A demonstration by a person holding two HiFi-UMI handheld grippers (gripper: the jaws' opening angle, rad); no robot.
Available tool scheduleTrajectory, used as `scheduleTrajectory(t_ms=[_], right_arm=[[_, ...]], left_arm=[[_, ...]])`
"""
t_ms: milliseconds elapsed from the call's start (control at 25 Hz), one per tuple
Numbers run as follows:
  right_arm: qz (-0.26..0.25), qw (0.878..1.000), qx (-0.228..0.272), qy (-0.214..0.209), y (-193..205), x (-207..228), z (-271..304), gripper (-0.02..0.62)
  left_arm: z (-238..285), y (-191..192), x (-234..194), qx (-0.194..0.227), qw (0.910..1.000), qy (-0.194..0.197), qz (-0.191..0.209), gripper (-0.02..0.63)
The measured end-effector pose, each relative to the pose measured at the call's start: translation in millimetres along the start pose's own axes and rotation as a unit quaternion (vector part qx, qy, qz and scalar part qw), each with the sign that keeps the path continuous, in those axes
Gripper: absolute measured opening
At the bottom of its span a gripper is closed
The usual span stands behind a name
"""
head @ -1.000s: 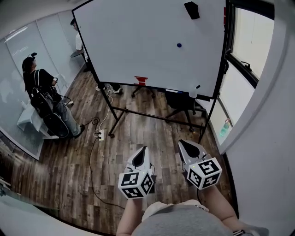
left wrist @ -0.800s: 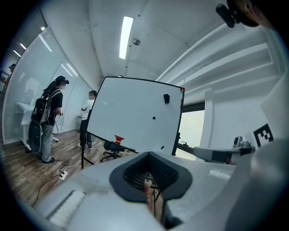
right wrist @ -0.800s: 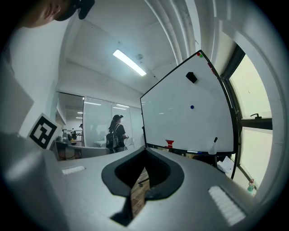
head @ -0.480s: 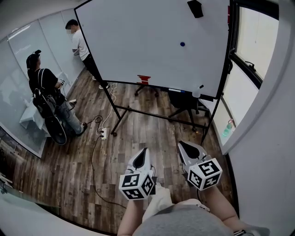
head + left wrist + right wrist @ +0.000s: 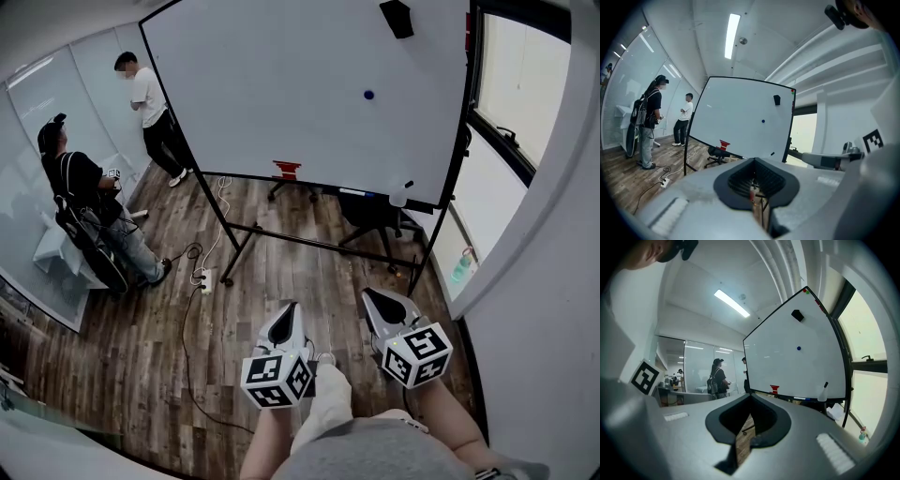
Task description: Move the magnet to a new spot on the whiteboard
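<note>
Ops: Jaws status, both sides?

Rig: Left gripper is closed, nothing between the pads. Right gripper is closed and empty too. Both are held low in front of the person's body, side by side, pointing about level at the board. Reads as a carry posture: nothing to hold yet, so no reason to have them apart.

Ops: What's directly past the tips?

Rig: Wood floor, then the whiteboard stand's lower bar across the path. Power strip and its cable lie off to the left of the left gripper, outside the line of approach. Office chair sits behind the board, so I don't count it as an obstacle.

Ops: Magnet?

Rig: Blue magnet is on the whiteboard, well ahead of and above both grippers. It's right of centre, so nearer the right gripper's line. Black eraser is above it near the top edge, well apart. Red item and white bottle sit at the bottom rail, below it.

Ops: Progress?

Rig: My read is approach stage, magnet untouched. Whichever gripper goes must rise and spread its jaws before contact. Plenty of blank board left of the magnet for the new spot.

Ops: Risks?

Rig: Person with backpack and a second person are far left of the left gripper, off the route. Window is close on the right and limits swing there.
</note>
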State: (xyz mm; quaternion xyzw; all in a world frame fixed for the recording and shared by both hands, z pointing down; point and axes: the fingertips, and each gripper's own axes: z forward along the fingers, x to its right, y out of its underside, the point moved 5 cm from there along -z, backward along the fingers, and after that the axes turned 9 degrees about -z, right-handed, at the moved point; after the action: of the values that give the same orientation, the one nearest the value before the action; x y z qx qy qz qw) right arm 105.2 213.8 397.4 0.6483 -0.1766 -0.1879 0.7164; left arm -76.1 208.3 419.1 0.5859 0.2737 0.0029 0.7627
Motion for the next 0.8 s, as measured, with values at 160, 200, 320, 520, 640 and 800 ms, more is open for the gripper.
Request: scheduleTrajectory(t_ms=[160, 200, 320, 520, 640, 800], right_arm=[[-0.004, 1.0, 0.002, 0.001, -4.0, 10.7, 23.4, 0.002], [-0.004, 1.0, 0.002, 0.003, -4.5, 14.0, 29.1, 0.002], [-0.007, 1.0, 0.002, 0.008, -5.8, 25.1, 48.3, 0.002], [-0.014, 1.0, 0.002, 0.019, -10.9, 46.6, 87.6, 0.002], [-0.02, 1.0, 0.003, 0.023, -16.6, 60.4, 113.8, 0.002], [-0.023, 0.999, 0.004, 0.026, -23.9, 78.0, 149.8, 0.002]], left_arm=[[26.5, -9.6, -9.6, -0.005, 1.0, 0.006, 0.002, 0.005], [33.5, -12.0, -11.6, -0.006, 0.9999, 0.009, 0.003, 0.005], [55.1, -20.4, -18.7, -0.005, 0.9998, 0.016, 0.006, 0.005], [97.1, -37.1, -34.1, -0.008, 0.9996, 0.028, 0.005, 0.005], [124.7, -49.7, -42.2, -0.009, 0.9994, 0.033, 0.009, 0.005], [160.4, -67.9, -54.7, -0.01, 0.9991, 0.039, 0.014, 0.005]])
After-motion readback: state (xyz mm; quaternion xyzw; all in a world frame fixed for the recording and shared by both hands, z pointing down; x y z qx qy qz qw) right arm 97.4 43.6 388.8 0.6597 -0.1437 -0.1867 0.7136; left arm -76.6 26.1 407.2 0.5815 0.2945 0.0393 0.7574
